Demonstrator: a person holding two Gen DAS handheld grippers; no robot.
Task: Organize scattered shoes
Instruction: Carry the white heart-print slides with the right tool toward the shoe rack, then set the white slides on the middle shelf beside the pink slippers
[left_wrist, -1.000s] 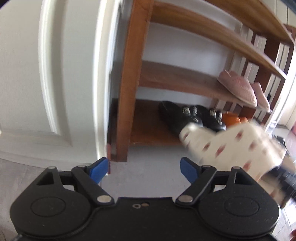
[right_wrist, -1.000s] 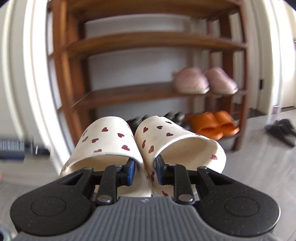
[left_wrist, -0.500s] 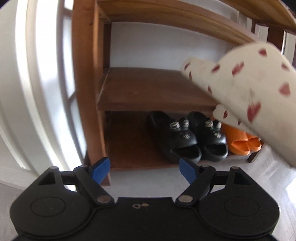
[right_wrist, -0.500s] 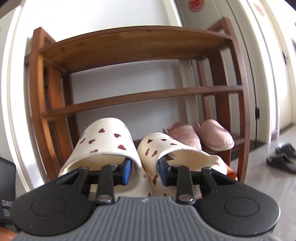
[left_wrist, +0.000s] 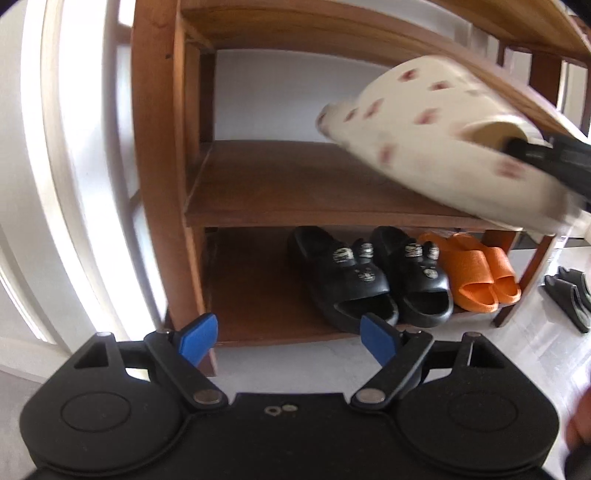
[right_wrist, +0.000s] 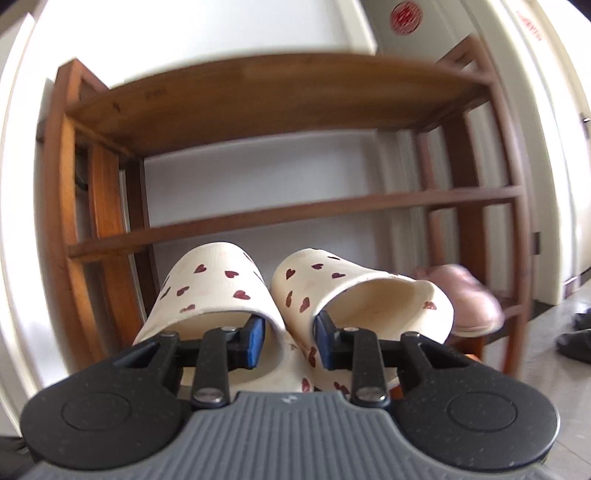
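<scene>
Carrying the slippers (right_wrist: 295, 295) level toward the rack (right_wrist: 295, 214), right gripper (right_wrist: 289, 341) pinching both inner walls, apparently above the middle shelf (left_wrist: 295, 192); left gripper (left_wrist: 288, 338) hanging wide, holding nothing.

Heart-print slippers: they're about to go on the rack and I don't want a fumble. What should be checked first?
1. Right gripper clamps the cream heart-print slippers' inner walls together: ok.
2. Left half of the wooden rack's middle shelf bare: ok.
3. Slippers above that shelf's level: ok.
4. Open left gripper below the path: ok.
5. Gap to pink slippers: cannot tell.
</scene>
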